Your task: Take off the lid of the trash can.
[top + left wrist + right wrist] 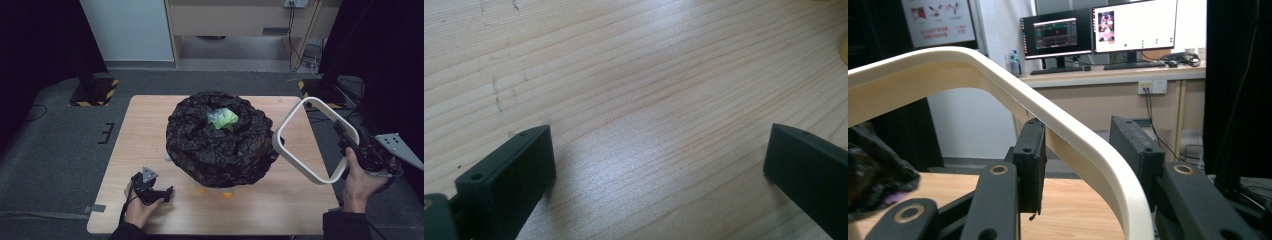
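Right gripper [350,146]: clamped on white rounded plastic ring frame [314,136], held above bench's right edge.
Left gripper [159,192]: wide, nothing between, resting on pale wooden bench [140,125].
Black crinkled bag-lined bin [220,137]: mid-bench, beside frame.

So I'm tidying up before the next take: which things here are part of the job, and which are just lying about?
Part of the job:
- white ring, between the jaws of the right hand-held gripper
- black bag over the bin
- green wad inside it

Lying about:
- monitors on the desk
- bottle beside them
- left hand-held gripper, open on the table
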Available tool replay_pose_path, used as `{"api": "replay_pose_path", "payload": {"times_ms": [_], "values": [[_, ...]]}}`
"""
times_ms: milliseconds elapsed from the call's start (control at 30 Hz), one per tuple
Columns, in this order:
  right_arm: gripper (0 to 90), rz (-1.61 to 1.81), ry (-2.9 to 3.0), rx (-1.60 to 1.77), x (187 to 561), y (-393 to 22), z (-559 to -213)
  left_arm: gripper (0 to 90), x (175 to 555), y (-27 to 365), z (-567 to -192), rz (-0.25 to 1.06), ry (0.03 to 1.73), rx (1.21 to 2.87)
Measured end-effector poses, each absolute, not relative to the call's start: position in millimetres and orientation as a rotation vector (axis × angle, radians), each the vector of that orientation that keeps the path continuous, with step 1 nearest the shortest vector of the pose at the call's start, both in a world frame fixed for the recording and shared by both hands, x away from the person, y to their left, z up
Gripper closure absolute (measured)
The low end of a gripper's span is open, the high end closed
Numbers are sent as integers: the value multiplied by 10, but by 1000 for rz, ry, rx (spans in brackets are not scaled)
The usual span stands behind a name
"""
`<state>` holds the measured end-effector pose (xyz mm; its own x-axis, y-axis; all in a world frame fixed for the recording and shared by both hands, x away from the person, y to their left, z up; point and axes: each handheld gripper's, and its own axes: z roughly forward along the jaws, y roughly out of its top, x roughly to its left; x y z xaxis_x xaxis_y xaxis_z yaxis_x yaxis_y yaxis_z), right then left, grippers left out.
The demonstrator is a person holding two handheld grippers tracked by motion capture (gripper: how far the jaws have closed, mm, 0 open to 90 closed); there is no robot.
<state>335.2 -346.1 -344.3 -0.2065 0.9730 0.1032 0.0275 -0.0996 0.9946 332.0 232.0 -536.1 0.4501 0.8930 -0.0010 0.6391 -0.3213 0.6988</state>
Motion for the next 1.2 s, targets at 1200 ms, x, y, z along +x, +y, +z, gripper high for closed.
{"api": "replay_pose_path", "payload": {"times_ms": [1200], "values": [[593, 1196, 1549, 1337, 3758, -3379, -4456, 0, 3320, 2320, -5361, 518, 1276, 2071]]}}
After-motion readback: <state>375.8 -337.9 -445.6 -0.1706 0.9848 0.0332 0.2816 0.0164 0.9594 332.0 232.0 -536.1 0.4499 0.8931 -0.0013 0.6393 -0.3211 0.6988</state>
